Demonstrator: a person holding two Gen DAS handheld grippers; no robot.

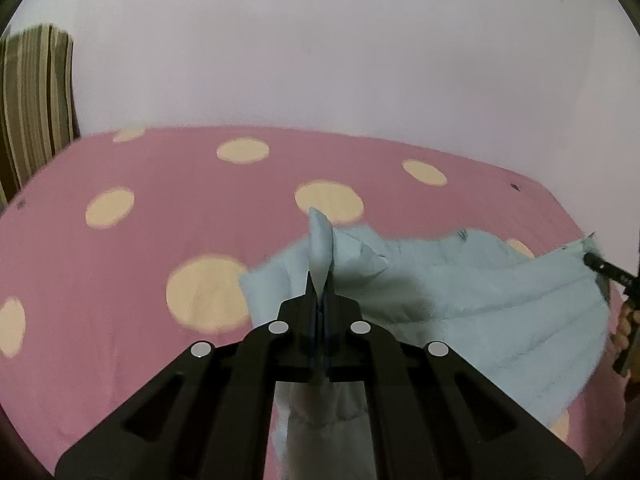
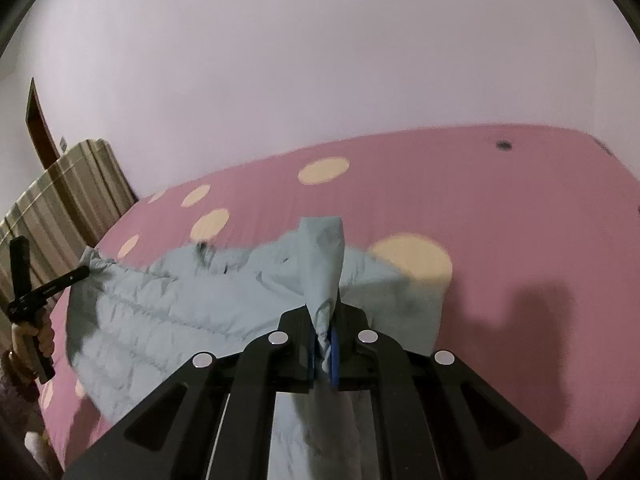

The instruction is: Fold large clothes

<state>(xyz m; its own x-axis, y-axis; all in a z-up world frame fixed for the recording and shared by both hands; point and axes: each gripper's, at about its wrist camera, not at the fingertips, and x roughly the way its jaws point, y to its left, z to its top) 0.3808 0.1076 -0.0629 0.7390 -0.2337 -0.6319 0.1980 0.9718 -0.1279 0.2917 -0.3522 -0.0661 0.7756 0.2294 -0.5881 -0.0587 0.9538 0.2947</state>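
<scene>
A large pale blue quilted garment (image 1: 460, 292) hangs stretched between both grippers above a pink bed with cream dots (image 1: 120, 264). My left gripper (image 1: 319, 284) is shut on one edge of the garment, and a fold of cloth sticks up between its fingers. My right gripper (image 2: 325, 312) is shut on the other edge of the garment (image 2: 192, 300). Each view shows the other gripper at its side edge: the right gripper (image 1: 600, 266) in the left wrist view, the left gripper (image 2: 80, 274) in the right wrist view, both pinching cloth.
The pink sheet (image 2: 500, 208) spreads under and beyond the garment. A plain pale wall (image 1: 320, 48) stands behind the bed. A brown striped cushion or headboard (image 1: 36, 96) stands at the bed's left end, also in the right wrist view (image 2: 68, 196).
</scene>
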